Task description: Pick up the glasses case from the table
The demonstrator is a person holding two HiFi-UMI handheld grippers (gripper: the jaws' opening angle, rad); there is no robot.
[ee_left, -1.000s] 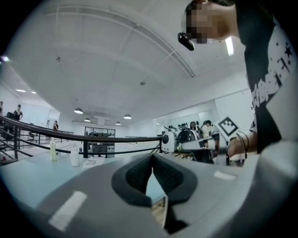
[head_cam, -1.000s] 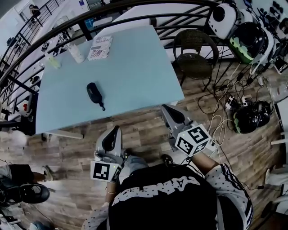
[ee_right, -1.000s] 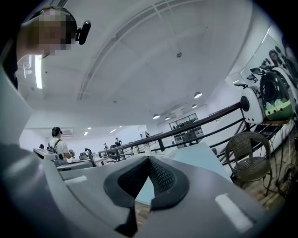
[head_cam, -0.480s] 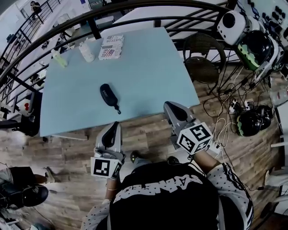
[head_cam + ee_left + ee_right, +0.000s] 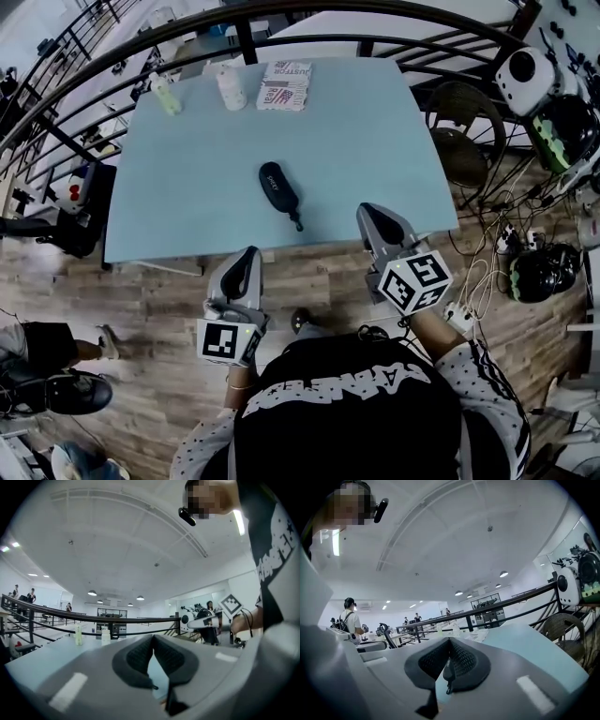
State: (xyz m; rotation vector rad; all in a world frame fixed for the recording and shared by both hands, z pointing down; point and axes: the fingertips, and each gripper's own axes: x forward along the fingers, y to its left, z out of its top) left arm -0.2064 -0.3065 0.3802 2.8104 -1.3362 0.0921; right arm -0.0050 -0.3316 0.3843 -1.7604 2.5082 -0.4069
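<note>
The black glasses case lies on the light blue table, a little in from its near edge, with a short strap trailing towards me. My left gripper is held level over the floor just short of the table's near edge, below the case in the head view. Its pads meet at the tips with nothing between them. My right gripper reaches just over the near edge, to the right of the case and apart from it. It is shut and empty.
Two small bottles and a printed packet stand at the table's far edge, with a black railing behind. A wicker chair is at the right. Helmets and cables lie on the floor. Someone's shoes are at the left.
Both grippers have moved forward to the table's near edge and closer to the case, which now lies almost straight ahead of them. The case itself has not moved on the table.
</note>
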